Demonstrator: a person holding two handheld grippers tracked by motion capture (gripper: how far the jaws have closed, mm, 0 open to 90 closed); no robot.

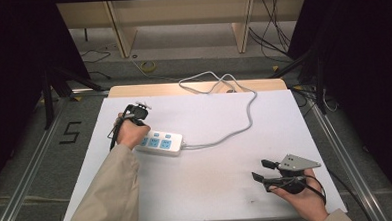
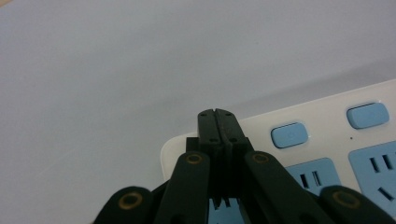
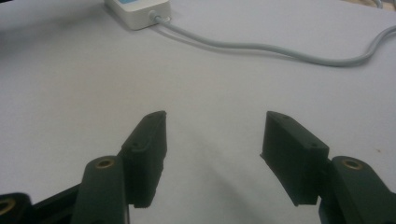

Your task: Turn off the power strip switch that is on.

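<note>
While counted from the high view: one power strip, one cord, two grippers, two hands, one worktop.
Power strip, look: white oblong body with pale blue socket faces and small pale blue switch buttons; the left gripper view shows two buttons above the sockets.
Power strip, place: flat on the worktop, left of centre in the high view, its long side slanting down to the right.
Cord: grey-white, leaves the strip's right end, curves up toward the upper centre and loops at the worktop's far edge.
Left gripper: jaws pressed together with nothing between them, tips over the strip's left end near a corner.
Left hand: wrapped around the gripper, beige sleeve running in from the lower left.
Right gripper: jaws spread, empty, pointing left, low over bare worktop at the lower right.
Right hand: at the bottom right edge, well apart from the strip.
</note>
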